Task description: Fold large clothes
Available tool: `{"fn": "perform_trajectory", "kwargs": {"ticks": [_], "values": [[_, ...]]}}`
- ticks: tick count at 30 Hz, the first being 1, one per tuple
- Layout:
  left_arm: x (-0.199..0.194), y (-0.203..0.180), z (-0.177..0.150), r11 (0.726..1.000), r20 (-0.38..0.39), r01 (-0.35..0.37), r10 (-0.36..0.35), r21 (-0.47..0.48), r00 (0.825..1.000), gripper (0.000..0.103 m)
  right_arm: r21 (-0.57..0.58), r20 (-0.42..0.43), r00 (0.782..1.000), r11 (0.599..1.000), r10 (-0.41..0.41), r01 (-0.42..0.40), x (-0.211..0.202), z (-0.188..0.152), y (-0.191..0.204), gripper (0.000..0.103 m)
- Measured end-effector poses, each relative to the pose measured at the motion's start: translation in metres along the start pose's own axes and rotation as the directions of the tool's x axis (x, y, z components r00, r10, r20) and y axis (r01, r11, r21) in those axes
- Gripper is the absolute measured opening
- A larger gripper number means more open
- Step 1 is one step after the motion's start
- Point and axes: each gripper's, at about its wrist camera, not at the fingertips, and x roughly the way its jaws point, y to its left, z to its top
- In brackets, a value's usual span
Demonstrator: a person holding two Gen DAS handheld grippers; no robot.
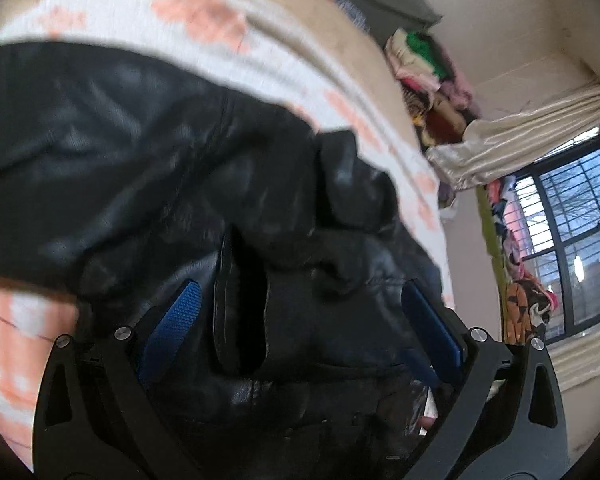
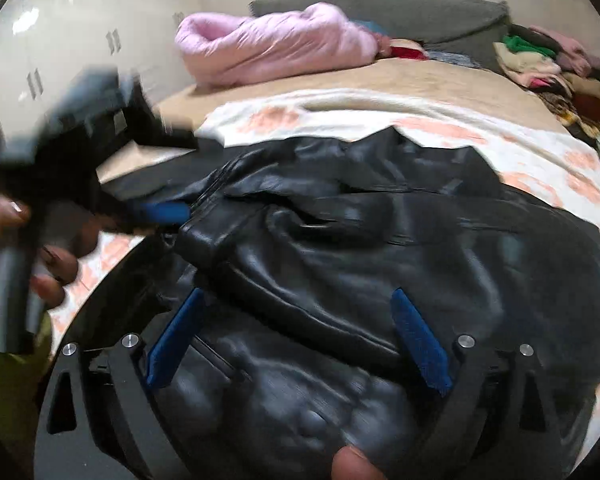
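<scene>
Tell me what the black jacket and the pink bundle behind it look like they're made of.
Black jacket: leather or faux leather, going by the glossy sheen and stiff creases. Pink bundle: likely a padded, quilted synthetic, puffy with a soft satin shine.

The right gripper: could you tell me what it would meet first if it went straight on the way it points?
Probably the black leather jacket, which already fills the space between the open right gripper.

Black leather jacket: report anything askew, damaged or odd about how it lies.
The black leather jacket lies rumpled on the patterned blanket, with a crooked ridge bunched between the right claw's open fingers. No tear or damage shows, though both views are blurred. The left claw is also open, over bunched leather.
</scene>
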Motion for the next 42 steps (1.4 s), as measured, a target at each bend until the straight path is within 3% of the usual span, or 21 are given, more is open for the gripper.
{"fn": "perform_trajectory", "kwargs": {"ticks": [2, 3, 6, 7, 9, 14, 18, 21, 24, 27, 29, 31, 34, 36, 38, 42], "values": [[0.009, 0.0, -0.002, 1.0, -0.008, -0.008, 0.008, 0.01, 1.0, 0.091, 0.03, 0.02, 1.0, 1.0, 0.001, -0.002, -0.014, -0.003, -0.013, 0.07], [0.015, -0.004, -0.004, 0.999, -0.011, -0.022, 0.022, 0.029, 1.0, 0.081, 0.039, 0.021, 1.0, 0.999, -0.015, 0.015, -0.019, -0.004, -0.02, 0.058], [0.024, -0.015, -0.008, 0.996, -0.016, -0.048, 0.05, 0.076, 0.999, 0.019, 0.071, 0.024, 0.997, 0.994, -0.079, 0.077, -0.03, -0.006, -0.039, 0.041], [0.024, -0.02, -0.011, 0.991, -0.003, -0.075, 0.076, 0.109, 0.997, 0.007, 0.08, 0.026, 0.996, 0.993, -0.089, 0.086, -0.032, -0.007, -0.043, 0.037], [0.018, -0.028, -0.017, 0.988, 0.006, -0.055, 0.055, 0.145, 0.998, 0.001, 0.111, 0.03, 0.992, 0.986, -0.125, 0.121, -0.039, -0.011, -0.058, 0.034], [-0.027, -0.075, -0.029, 0.961, 0.077, 0.05, -0.073, 0.274, 0.994, 0.0, 0.227, 0.049, 0.98, 0.957, -0.194, 0.178, -0.062, -0.016, -0.098, 0.03], [-0.068, -0.112, -0.021, 0.921, 0.192, 0.033, -0.116, 0.387, 0.974, 0.0, 0.282, 0.096, 0.967, 0.938, -0.236, 0.201, -0.081, -0.007, -0.122, 0.03], [-0.071, -0.114, -0.009, 0.901, 0.246, -0.03, -0.086, 0.433, 0.966, 0.0, 0.294, 0.101, 0.954, 0.925, -0.282, 0.242, -0.083, 0.003, -0.135, 0.03], [-0.052, -0.099, -0.006, 0.893, 0.242, -0.096, -0.015, 0.439, 0.97, 0.0, 0.311, 0.082, 0.948, 0.911, -0.308, 0.269, -0.076, 0.009, -0.145, 0.031], [-0.027, -0.072, -0.005, 0.898, 0.217, -0.148, 0.06, 0.415, 0.974, 0.0, 0.326, 0.059, 0.946, 0.902, -0.319, 0.284, -0.062, 0.018, -0.156, 0.032], [-0.014, -0.05, -0.006, 0.898, 0.198, -0.192, 0.121, 0.397, 0.973, 0.0, 0.345, 0.035, 0.957, 0.902, -0.287, 0.258, -0.047, 0.026, -0.167, 0.032], [-0.003, -0.041, -0.008, 0.886, 0.197, -0.25, 0.185, 0.39, 0.963, 0.0, 0.348, 0.006, 0.958, 0.899, -0.285, 0.265, -0.034, 0.032, -0.177, 0.032], [0.013, -0.014, -0.007, 0.891, 0.137, -0.303, 0.272, 0.338, 0.953, 0.003, 0.353, -0.046, 0.957, 0.891, -0.287, 0.284, -0.01, 0.035, -0.197, 0.033], [0.019, -0.003, -0.011, 0.895, 0.119, -0.307, 0.283, 0.324, 0.952, 0.004, 0.375, -0.137, 0.943, 0.866, -0.302, 0.331, 0.013, 0.025, -0.216, 0.033], [0.021, -0.002, -0.012, 0.889, 0.123, -0.316, 0.292, 0.331, 0.949, 0.004, 0.404, -0.178, 0.948, 0.859, -0.265, 0.316, 0.028, 0.013, -0.231, 0.027], [0.019, 0.002, -0.009, 0.901, 0.112, -0.302, 0.281, 0.313, 0.953, 0.006, 0.445, -0.155, 0.959, 0.85, -0.238, 0.283, 0.034, -0.002, -0.243, 0.022]]}}
